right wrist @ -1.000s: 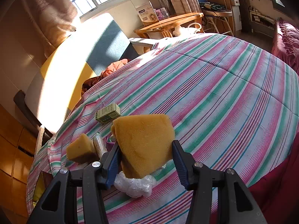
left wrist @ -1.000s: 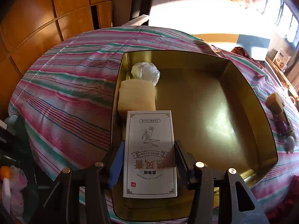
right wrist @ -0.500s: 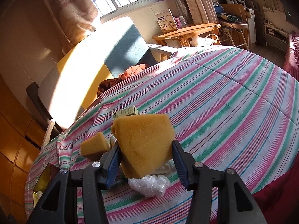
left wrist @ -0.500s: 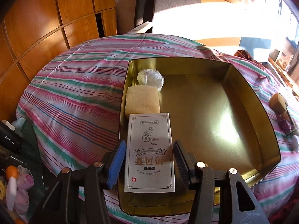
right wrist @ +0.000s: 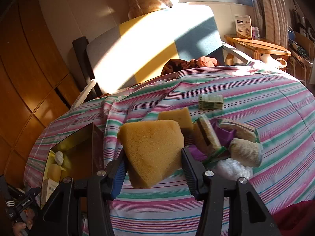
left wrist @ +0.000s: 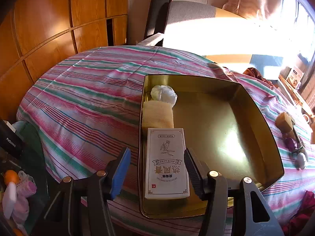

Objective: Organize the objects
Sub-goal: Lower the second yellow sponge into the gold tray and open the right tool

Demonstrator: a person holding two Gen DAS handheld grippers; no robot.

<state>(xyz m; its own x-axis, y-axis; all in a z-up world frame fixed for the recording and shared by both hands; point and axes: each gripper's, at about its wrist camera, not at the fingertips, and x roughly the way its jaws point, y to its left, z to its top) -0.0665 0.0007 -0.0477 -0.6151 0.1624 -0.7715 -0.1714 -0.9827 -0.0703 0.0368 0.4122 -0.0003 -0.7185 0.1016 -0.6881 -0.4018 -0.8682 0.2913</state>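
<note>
Along the tin's (left wrist: 254, 106) left wall, 3 things sit in a single file: a crumpled white wrap (left wrist: 163, 95) at the far corner, a pale sponge (left wrist: 157, 114) touching it, and a white box (left wrist: 167, 163) laid flat at the near end, end to end with the sponge. That tight line looks deliberate, since it keeps the broad gold floor to the right free for whatever comes next. The left gripper (left wrist: 156, 169) hangs over the box with its jaws opening; the box lies between them, but the pads stand clear of its sides, so I judge the box is set down and let go. The right gripper (right wrist: 152, 167) is clamped on a yellow sponge wedge (right wrist: 151, 149), pinched at its lower flanks so the bulk stands above the fingers and off the striped bed cover (right wrist: 275, 102). Beyond the wedge, the unsorted heap rests on the cover: a second yellow sponge (right wrist: 177, 118), a brush-like pad (right wrist: 206, 135), something purple (right wrist: 226, 133), a knit roll (right wrist: 246, 151), clear plastic (right wrist: 232, 167) and, apart from them, a small green box (right wrist: 210, 101). From the right wrist view the tin lies at lower left, so the wedge probably belongs beside that row.
</note>
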